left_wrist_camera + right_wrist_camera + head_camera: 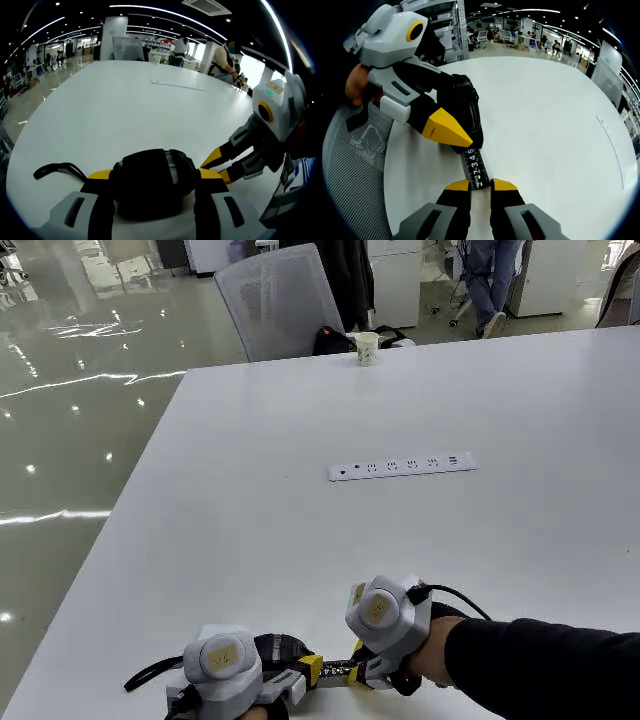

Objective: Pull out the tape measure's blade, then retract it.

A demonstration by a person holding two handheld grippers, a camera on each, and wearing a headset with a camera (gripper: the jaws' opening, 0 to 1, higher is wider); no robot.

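Observation:
A black tape measure (150,182) lies on the white table (300,520) near its front edge, and my left gripper (155,175) is shut on its body, one yellow-tipped jaw on each side. A short length of blade (472,167) with printed numbers sticks out of the case (467,115). My right gripper (481,186) is shut on the blade's end. In the head view the left gripper (303,670) and right gripper (358,672) sit close together, with the blade (335,670) between them. The tape's black wrist strap (55,170) trails off to the left.
A white power strip (402,466) lies mid-table. A paper cup (367,348) stands at the far edge, with a grey mesh chair (280,302) behind it. The table's left edge (110,530) drops to a shiny floor. A person (490,280) stands far back.

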